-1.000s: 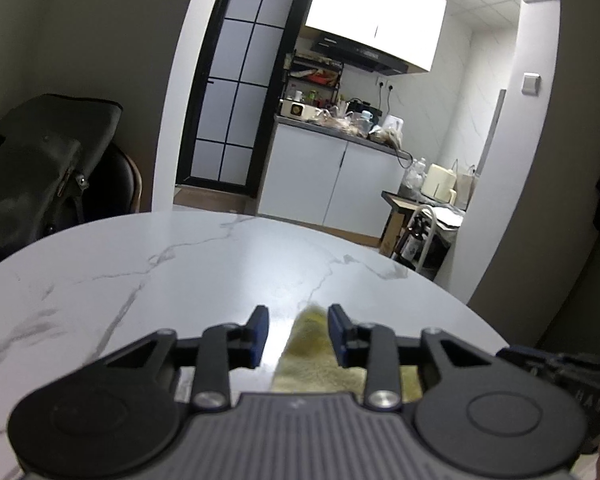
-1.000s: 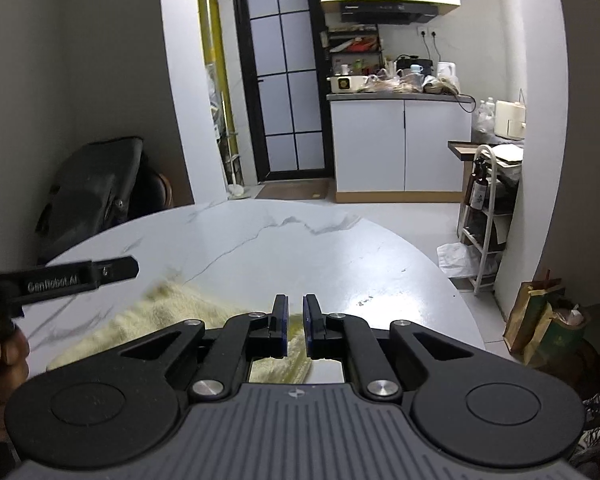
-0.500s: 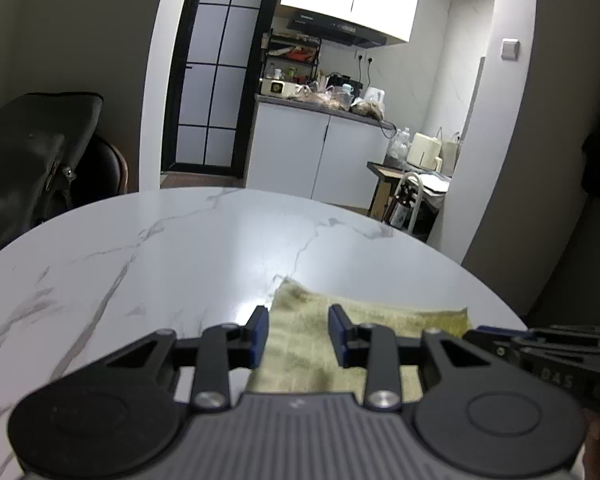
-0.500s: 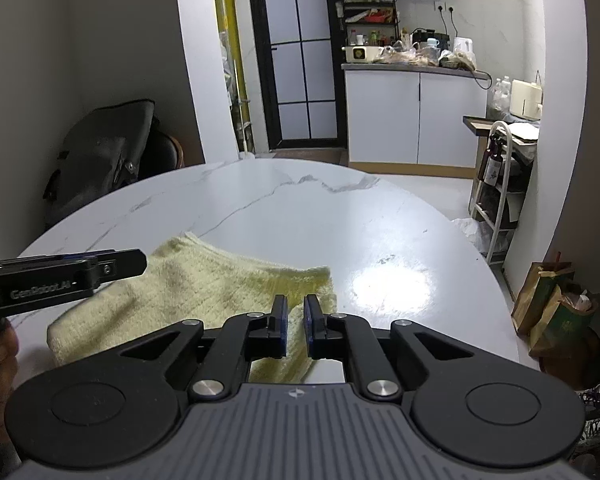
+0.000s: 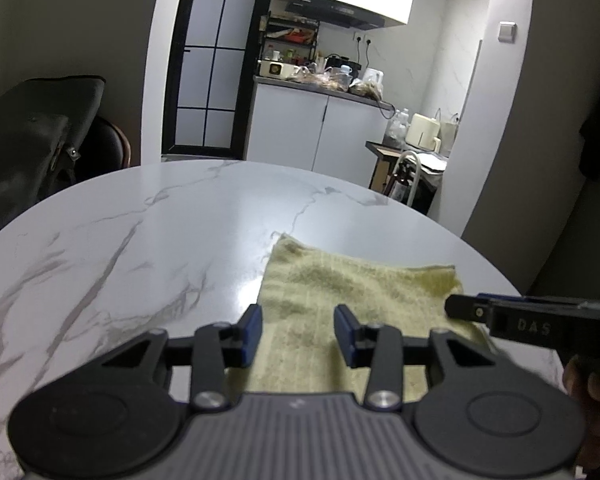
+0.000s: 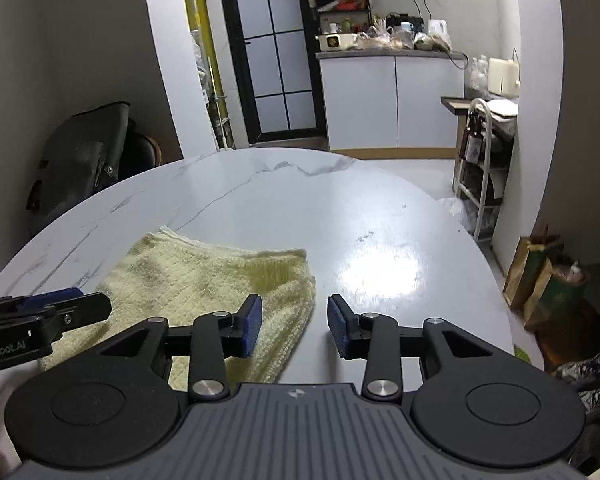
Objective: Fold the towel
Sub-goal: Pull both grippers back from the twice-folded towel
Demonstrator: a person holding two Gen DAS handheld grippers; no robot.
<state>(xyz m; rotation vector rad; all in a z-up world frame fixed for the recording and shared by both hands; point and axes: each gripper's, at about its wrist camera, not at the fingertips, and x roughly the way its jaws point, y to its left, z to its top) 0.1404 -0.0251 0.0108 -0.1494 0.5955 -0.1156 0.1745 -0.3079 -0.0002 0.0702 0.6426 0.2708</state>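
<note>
The yellow towel (image 6: 220,284) is lying on the marble table (image 6: 340,208), in the lower left of the right wrist view and lower centre-right of the left one — already looking doubled, with stacked edges showing along its far side. The left gripper (image 5: 298,334) is hovering over it, jaws spread wide and holding nothing. The right gripper (image 6: 294,326) is also gaping empty, straddling the towel's right edge. It is looking soft, light and limp — probably best pinched at a corner or along a layered edge, both layers together.
</note>
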